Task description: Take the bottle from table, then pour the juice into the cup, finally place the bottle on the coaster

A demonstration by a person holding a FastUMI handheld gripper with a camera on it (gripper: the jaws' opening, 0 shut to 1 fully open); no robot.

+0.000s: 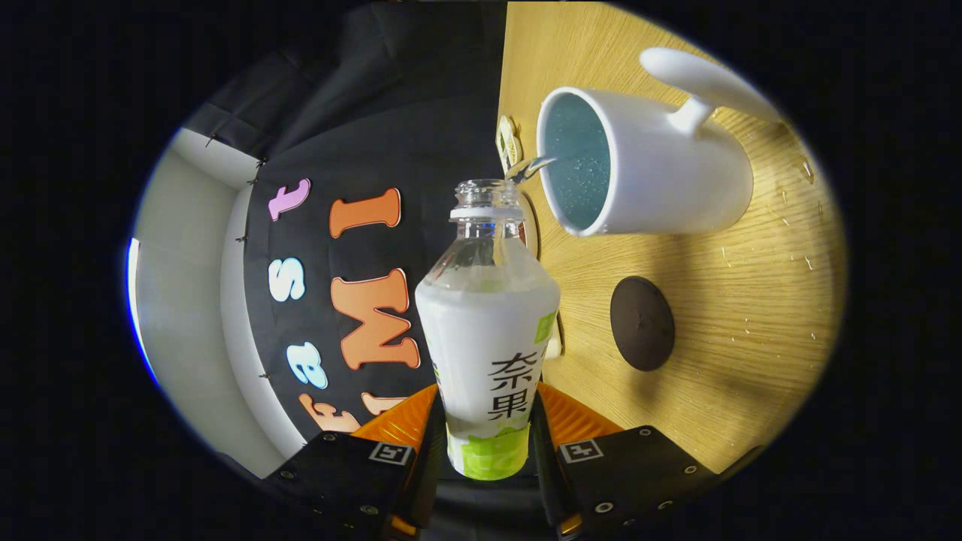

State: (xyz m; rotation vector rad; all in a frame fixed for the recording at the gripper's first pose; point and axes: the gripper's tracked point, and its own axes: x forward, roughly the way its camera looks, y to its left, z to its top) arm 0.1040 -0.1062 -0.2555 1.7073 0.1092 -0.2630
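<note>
Gripper view: fingers clamp the clear plastic bottle, tipped toward the glossy white cup on the wood-grain table; round dark coaster lies beside the cup; bottle's base hidden.

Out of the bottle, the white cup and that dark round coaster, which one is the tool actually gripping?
The bottle: both fingers of the tool press its sides. The cup and coaster sit apart on the table beyond.
</note>
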